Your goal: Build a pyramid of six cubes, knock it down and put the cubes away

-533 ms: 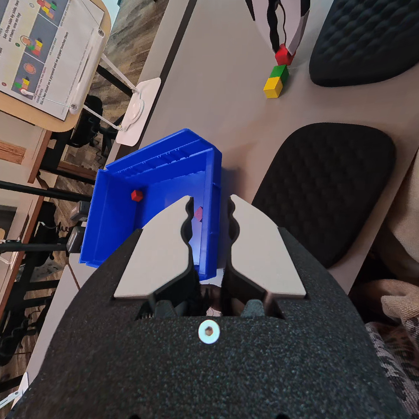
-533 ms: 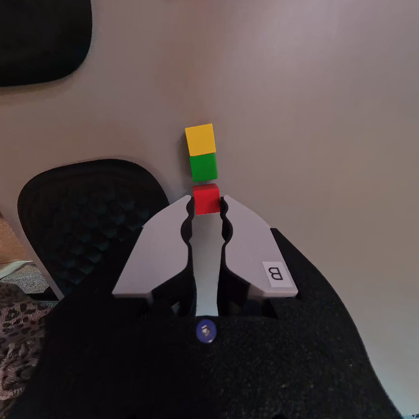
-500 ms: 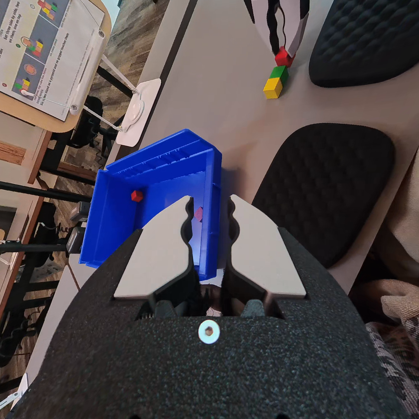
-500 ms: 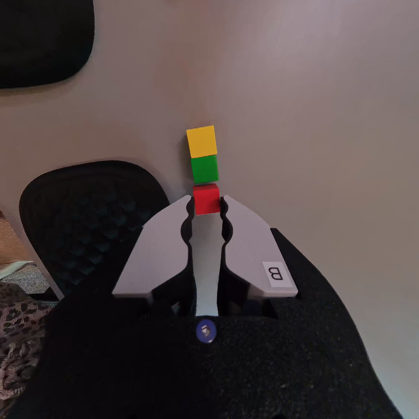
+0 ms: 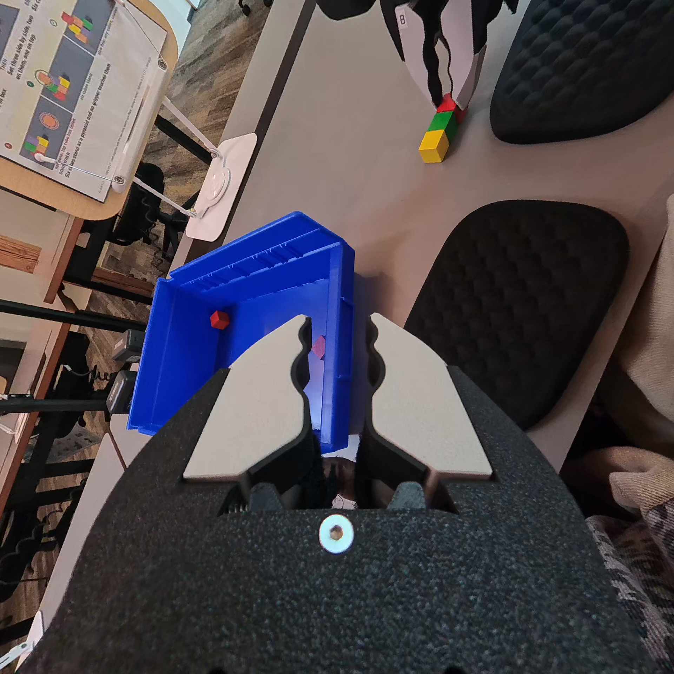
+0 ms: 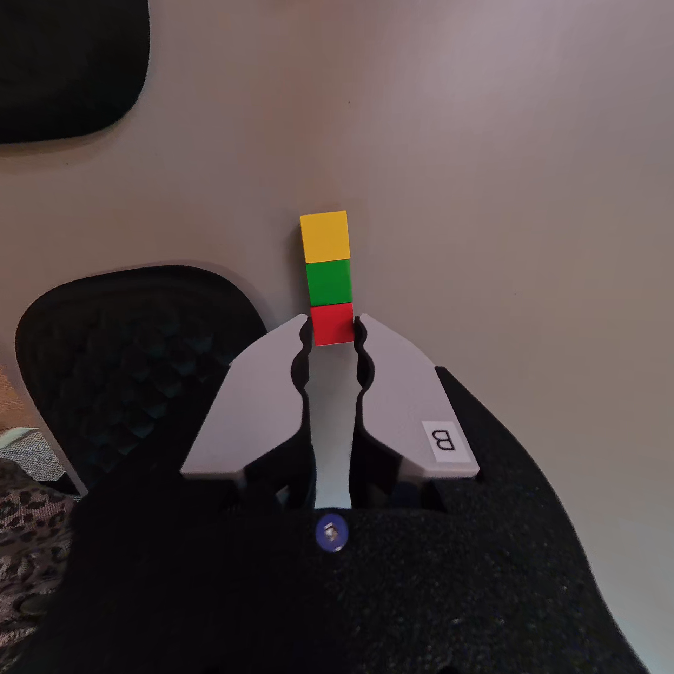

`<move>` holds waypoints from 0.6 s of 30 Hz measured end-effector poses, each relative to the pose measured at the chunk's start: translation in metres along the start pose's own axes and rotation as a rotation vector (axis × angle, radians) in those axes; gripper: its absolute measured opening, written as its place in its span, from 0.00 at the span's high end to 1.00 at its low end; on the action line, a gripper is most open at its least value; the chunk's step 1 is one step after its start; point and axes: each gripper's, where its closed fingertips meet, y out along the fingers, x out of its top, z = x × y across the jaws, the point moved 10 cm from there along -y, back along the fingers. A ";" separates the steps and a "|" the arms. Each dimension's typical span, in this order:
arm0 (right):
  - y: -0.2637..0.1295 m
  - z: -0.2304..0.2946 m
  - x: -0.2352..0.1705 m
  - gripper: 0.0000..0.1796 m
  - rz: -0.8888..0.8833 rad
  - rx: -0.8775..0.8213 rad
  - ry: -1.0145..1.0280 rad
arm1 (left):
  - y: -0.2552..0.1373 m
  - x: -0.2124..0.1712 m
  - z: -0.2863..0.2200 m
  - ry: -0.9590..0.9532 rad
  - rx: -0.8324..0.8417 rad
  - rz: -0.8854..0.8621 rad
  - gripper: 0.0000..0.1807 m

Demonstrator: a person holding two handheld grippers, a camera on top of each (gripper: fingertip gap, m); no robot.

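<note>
While the right hand-held gripper (image 6: 332, 324) is squeezing the red cube (image 6: 333, 324) down beside the green cube (image 6: 329, 282) and yellow cube (image 6: 324, 236), it is making the bottom row on the table (image 6: 510, 182). Over the blue bin (image 5: 182, 364), the left hand-held gripper (image 5: 337, 328) is waiting open and empty, near two more cubes inside.

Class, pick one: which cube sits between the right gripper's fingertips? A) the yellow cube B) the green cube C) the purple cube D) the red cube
D: the right gripper has its fingertips on either side of the red cube, at the near end of the row.
</note>
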 end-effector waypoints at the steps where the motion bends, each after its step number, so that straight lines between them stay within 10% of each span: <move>1: 0.000 0.000 0.000 0.88 -0.002 -0.001 -0.001 | 0.000 0.000 0.000 0.001 -0.001 -0.002 0.85; 11: -0.018 0.000 0.008 0.82 -0.117 -0.016 0.012 | -0.006 -0.006 0.003 -0.031 0.021 -0.001 0.85; 18: -0.073 0.038 0.120 0.82 -0.538 -0.002 -0.140 | -0.019 -0.029 0.012 -0.129 0.085 0.043 0.85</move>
